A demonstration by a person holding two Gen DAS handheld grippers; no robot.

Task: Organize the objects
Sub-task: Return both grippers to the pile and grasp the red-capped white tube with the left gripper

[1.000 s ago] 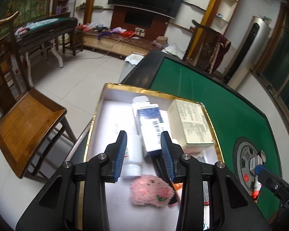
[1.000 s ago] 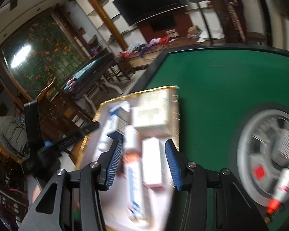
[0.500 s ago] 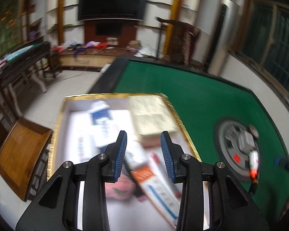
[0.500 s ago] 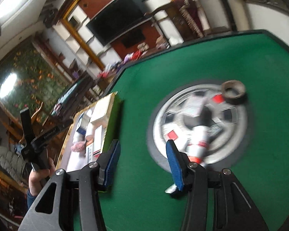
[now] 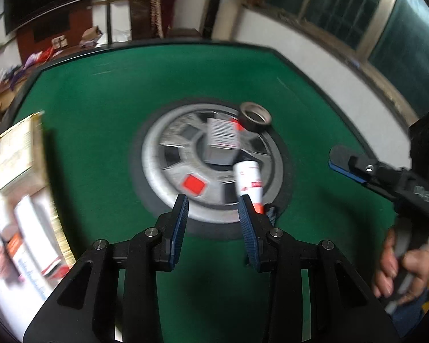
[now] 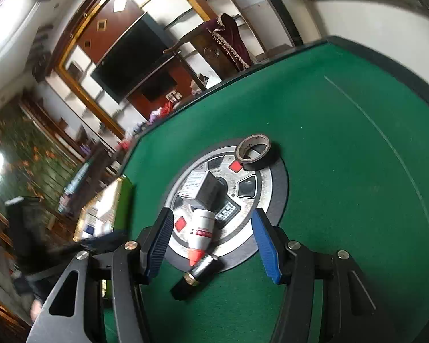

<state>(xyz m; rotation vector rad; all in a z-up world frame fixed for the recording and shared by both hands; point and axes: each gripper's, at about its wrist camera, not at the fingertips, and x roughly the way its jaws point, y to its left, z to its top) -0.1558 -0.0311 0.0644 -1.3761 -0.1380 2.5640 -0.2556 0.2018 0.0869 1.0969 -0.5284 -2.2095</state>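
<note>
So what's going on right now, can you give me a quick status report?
Left gripper and right gripper open, empty. White tube, small box, tape roll, dark cylinder on the table's centre disc. Nothing blocking.

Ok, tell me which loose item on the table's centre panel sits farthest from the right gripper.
The tape roll. It lies at the panel's far edge, beyond the small box and white red-tipped bottle, which are nearer the right gripper.

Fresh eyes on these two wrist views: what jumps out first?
The round silver hub in the middle of the green table, with a tape roll, a small box and a white bottle with an orange tip on it. The open right gripper frames that bottle. The gold-rimmed tray sits at the table's left edge.
</note>
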